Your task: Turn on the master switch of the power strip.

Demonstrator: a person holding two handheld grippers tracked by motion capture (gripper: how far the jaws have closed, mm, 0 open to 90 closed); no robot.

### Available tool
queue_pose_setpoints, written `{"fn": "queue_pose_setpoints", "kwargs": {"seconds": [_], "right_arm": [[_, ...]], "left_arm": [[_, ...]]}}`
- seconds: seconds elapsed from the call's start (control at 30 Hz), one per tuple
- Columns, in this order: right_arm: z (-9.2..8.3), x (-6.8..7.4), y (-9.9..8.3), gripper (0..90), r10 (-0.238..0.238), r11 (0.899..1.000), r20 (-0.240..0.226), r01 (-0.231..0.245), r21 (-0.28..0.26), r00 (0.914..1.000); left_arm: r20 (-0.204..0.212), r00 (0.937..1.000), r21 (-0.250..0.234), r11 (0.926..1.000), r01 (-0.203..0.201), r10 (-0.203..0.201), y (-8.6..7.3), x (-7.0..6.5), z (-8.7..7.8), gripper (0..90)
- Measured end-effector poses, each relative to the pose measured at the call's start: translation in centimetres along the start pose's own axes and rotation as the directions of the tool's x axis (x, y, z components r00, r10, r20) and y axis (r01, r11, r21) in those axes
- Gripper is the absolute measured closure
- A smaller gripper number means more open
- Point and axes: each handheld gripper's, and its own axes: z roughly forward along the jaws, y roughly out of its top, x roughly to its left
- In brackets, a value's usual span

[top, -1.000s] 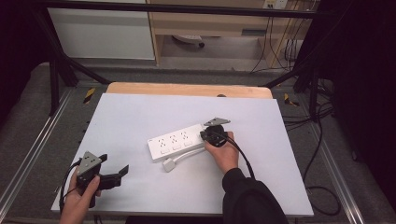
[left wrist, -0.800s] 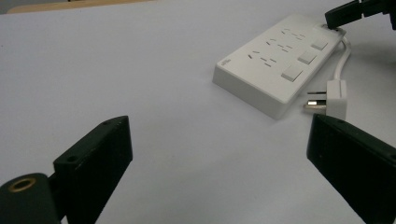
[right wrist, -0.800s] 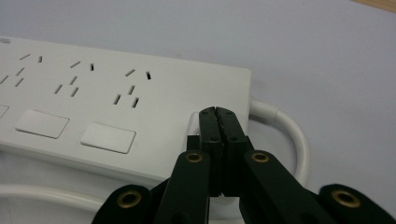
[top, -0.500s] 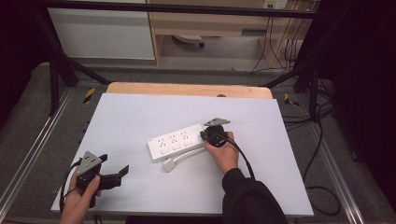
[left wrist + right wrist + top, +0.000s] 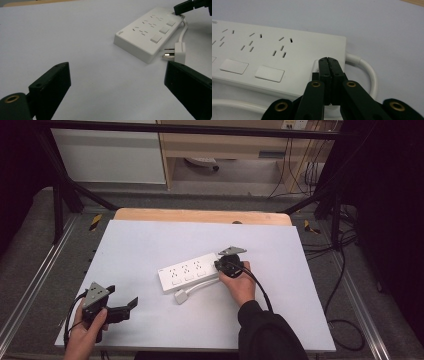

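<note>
A white power strip [image 5: 187, 271] lies near the middle of the white table [image 5: 150, 240], with three sockets and rocker switches [image 5: 269, 73]. Its cable [image 5: 367, 68] loops from the right end to a white plug [image 5: 181, 296] lying in front of the strip. My right gripper [image 5: 329, 61] is shut, its closed tips resting on the switch nearest the cable end of the strip [image 5: 274, 47]. My left gripper [image 5: 131, 304] is held near the table's front left corner, open and empty, well apart from the strip [image 5: 147, 37] and the plug [image 5: 178, 52].
A wooden edge [image 5: 200, 215] runs along the table's far side. Metal frame rails [image 5: 40, 270] flank the table, and cables [image 5: 340, 270] trail on the floor at the right. Bare table surface lies between the two grippers.
</note>
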Motion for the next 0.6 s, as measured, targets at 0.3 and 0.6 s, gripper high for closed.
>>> {"fn": "queue_pose_setpoints", "kwargs": {"seconds": [0.3, 0.6], "right_arm": [[0.01, 0.00, 0.00, 90.0, -0.004, 1.000, -0.001, 0.004, 0.001, 1.0000], [0.07, -0.05, 0.05, 90.0, -0.008, 1.000, -0.005, 0.008, 0.006, 1.0000]], "left_arm": [[0.001, 1.0000, 0.000, 1.0000, 0.001, -0.001, 0.00, -0.04, 0.03, 6.9], [0.001, 1.0000, 0.001, 1.0000, 0.002, -0.002, 0.00, -0.01, 0.06, 6.9]]}}
